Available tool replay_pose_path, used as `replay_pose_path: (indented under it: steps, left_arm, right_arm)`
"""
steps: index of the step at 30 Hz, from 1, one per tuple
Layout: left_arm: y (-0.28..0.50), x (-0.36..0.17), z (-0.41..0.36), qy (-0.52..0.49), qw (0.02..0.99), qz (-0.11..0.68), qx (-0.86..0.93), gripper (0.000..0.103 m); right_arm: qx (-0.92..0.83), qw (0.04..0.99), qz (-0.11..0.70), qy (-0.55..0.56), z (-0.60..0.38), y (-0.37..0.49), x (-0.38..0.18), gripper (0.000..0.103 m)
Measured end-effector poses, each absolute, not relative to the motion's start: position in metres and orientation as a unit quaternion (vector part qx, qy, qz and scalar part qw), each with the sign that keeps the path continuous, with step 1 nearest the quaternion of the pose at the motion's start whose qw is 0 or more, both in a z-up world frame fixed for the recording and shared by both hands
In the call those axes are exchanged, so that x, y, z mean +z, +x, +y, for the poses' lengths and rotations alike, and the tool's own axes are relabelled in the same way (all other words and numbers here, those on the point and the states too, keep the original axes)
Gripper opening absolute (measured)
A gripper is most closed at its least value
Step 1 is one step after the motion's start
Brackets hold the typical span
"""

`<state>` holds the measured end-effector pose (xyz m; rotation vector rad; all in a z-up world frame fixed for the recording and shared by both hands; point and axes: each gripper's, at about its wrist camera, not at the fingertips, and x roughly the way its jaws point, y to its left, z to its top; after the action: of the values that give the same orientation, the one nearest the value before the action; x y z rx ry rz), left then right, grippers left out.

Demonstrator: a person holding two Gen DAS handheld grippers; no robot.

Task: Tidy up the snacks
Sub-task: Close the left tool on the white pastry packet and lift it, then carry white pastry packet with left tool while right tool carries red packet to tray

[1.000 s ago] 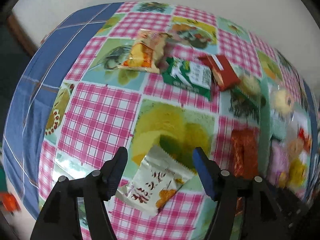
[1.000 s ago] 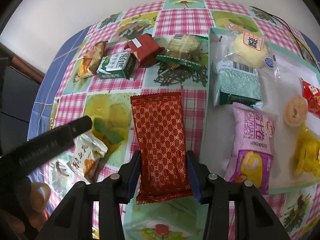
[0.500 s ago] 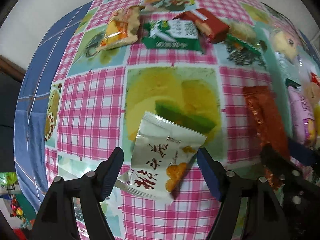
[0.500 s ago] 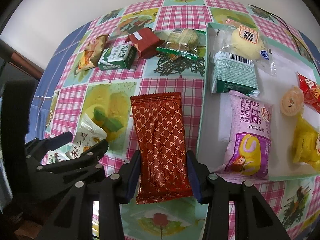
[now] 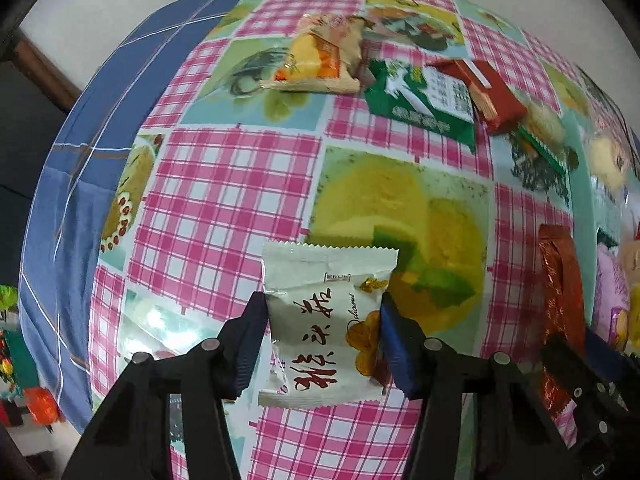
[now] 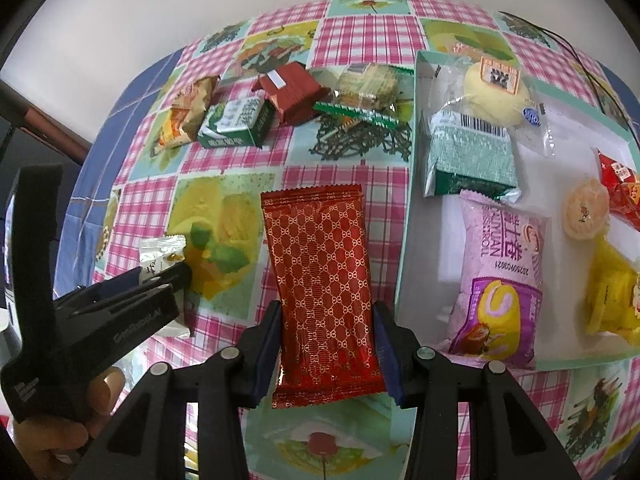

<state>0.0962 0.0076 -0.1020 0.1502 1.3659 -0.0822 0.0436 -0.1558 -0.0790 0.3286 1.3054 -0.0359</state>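
Note:
My left gripper [image 5: 322,312] is shut on a white snack packet [image 5: 326,316] with red characters, its pads pressing both sides. The packet also shows in the right wrist view [image 6: 160,254], with the left gripper [image 6: 176,276] on it. My right gripper [image 6: 326,328] is shut on a long red patterned packet [image 6: 322,288], which lies lengthwise on the checked tablecloth [image 6: 360,32]. The red packet shows at the right edge of the left wrist view [image 5: 560,304]. A white tray [image 6: 424,208] with several snacks lies right of it.
At the back of the table lie an orange bag [image 6: 188,114], a green-white box [image 6: 236,122], a red box [image 6: 294,92] and a clear cracker pack [image 6: 366,92]. The tray holds a pink roll pack [image 6: 500,280], a green pack [image 6: 472,160] and a bun [image 6: 494,92].
My left gripper has closed in on the white packet; its fingers now press the packet's sides. My right gripper stays on the red packet.

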Motion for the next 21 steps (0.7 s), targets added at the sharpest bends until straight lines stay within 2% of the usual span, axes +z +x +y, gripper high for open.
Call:
replay_pose_path:
  steps: [9, 21]
  left_arm:
    - [0.103, -0.057, 0.022, 0.042, 0.807, 0.589, -0.018, 0.056]
    - [0.096, -0.023, -0.029, 0.029, 0.83, 0.555, -0.04, 0.056]
  right_arm:
    - [-0.011, 0.805, 0.571, 0.161, -0.16, 0.043, -0.052, 0.047]
    - [-0.045, 0.819, 0.548, 0.168, -0.189, 0.041, -0.034, 0.047]
